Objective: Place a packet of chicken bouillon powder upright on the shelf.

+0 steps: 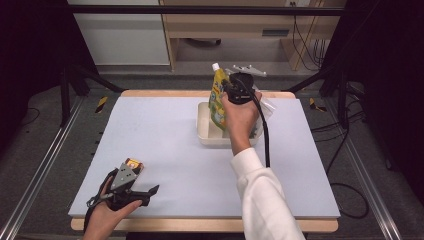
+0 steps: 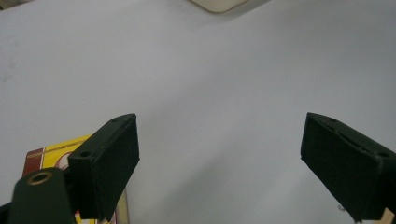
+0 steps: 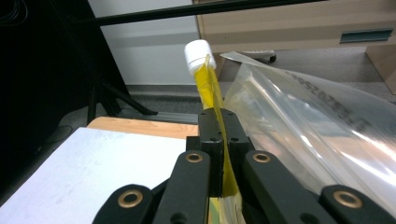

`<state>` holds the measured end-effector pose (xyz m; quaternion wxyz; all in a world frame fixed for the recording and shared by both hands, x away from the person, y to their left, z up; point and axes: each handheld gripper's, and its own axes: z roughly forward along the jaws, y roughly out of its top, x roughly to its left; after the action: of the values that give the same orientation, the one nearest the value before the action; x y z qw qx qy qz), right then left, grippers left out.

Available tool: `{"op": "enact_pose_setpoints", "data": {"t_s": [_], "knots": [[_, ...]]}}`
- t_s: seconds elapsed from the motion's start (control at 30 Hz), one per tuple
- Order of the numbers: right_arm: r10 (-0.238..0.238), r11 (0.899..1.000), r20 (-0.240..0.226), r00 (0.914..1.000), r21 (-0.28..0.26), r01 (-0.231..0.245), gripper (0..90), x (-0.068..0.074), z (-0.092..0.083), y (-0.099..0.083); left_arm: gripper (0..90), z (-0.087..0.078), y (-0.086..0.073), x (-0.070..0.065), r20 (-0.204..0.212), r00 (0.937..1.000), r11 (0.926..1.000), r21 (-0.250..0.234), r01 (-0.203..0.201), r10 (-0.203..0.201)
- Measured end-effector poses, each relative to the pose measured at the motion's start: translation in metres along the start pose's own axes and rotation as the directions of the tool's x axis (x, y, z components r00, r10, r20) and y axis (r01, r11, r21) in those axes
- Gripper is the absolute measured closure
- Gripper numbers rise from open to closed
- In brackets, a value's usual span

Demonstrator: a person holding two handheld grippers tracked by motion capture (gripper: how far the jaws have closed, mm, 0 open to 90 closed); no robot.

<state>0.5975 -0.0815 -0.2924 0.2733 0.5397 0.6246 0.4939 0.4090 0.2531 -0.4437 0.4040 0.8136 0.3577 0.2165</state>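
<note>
Right gripper view has the right hand-held gripper (image 3: 218, 154) pinching just the yellow pouch's (image 3: 208, 84) thin edge, so it might slip into the bin (image 1: 206, 134); left hand-held gripper (image 2: 224, 163) hangs open.

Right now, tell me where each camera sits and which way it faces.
High view: above the near edge, looking forward and down on the table; both forearms show.
Left gripper view: on the left gripper, facing the mat between open jaws.
Right gripper view: on the right gripper, looking along jaws shut on the yellow pouch.
Shared: pouch, high and right views.
</note>
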Motion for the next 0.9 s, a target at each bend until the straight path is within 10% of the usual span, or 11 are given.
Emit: {"op": "enact_pose_setpoints", "data": {"t_s": [0.5, 0.9], "knots": [[0.083, 0.997, -0.054, 0.9951, 0.005, -0.083, 90.0, 0.008, 0.005, -0.004, 11.3, 0.000, 0.001, 0.000, 0.004, 1.0000, 1.0000, 0.000, -0.005, 0.005], [0.035, 0.999, -0.084, 0.9959, -0.036, -0.038, 90.0, -0.003, 0.009, -0.022, 11.3, 0.000, 0.001, -0.002, 0.006, 0.9999, 0.9999, 0.000, -0.010, 0.010]]}}
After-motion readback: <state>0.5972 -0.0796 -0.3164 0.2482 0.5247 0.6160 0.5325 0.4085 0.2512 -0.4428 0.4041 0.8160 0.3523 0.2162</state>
